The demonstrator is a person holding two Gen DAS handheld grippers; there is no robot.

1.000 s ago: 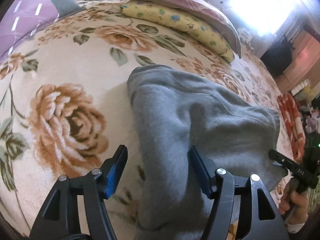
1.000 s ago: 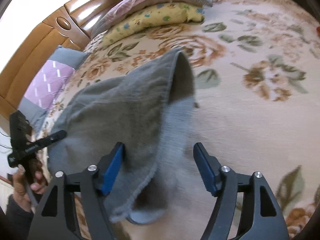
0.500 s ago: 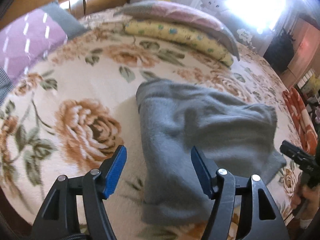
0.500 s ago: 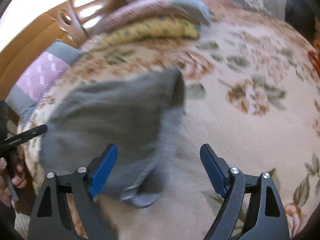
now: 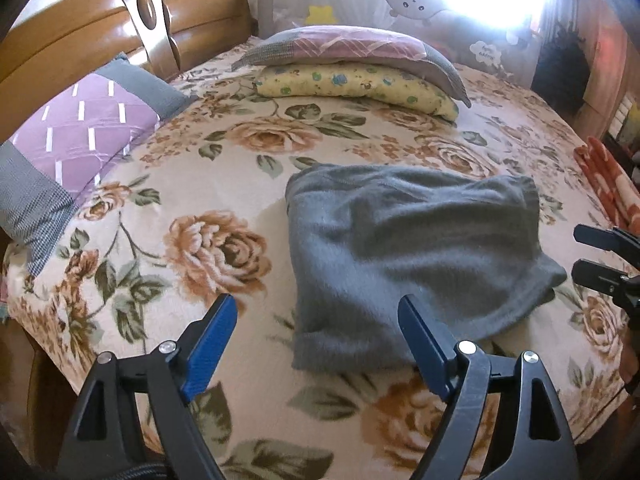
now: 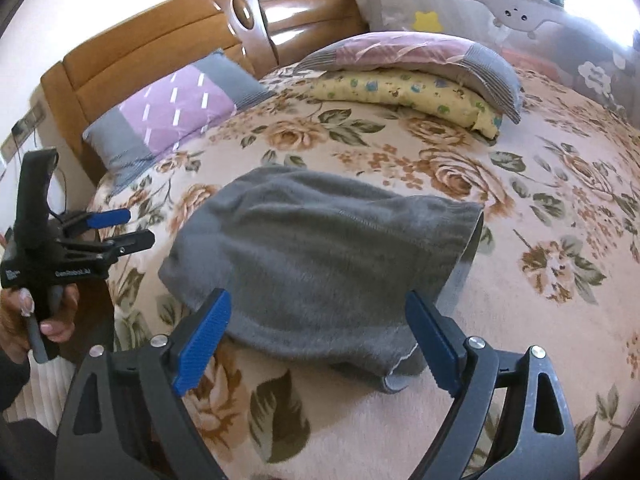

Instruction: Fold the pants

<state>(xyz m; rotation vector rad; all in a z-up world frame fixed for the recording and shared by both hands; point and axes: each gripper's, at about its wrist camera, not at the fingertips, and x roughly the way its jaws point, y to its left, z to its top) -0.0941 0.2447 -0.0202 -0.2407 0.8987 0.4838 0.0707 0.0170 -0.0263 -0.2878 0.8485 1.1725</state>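
The grey pants lie folded into a compact bundle on the floral bedspread. My left gripper hangs above and just before their near left corner, its jaws still opening, with nothing pressed between the blue pads. In the right wrist view the same pants lie flat. My right gripper hovers over their near edge, jaws opening too, gripping nothing. Each gripper shows in the other's view: the right gripper at the far right, the left gripper at the left in a hand.
A purple and grey pillow lies at the left by the wooden headboard. A pink quilt on a yellow pillow sits at the back. A grey bed rail stands behind. An orange blanket lies at the right edge.
Both grippers have risen and drawn back from the pants, so more of the bed shows. Their jaws have widened, and the cloth that lay between them now rests on the bed.
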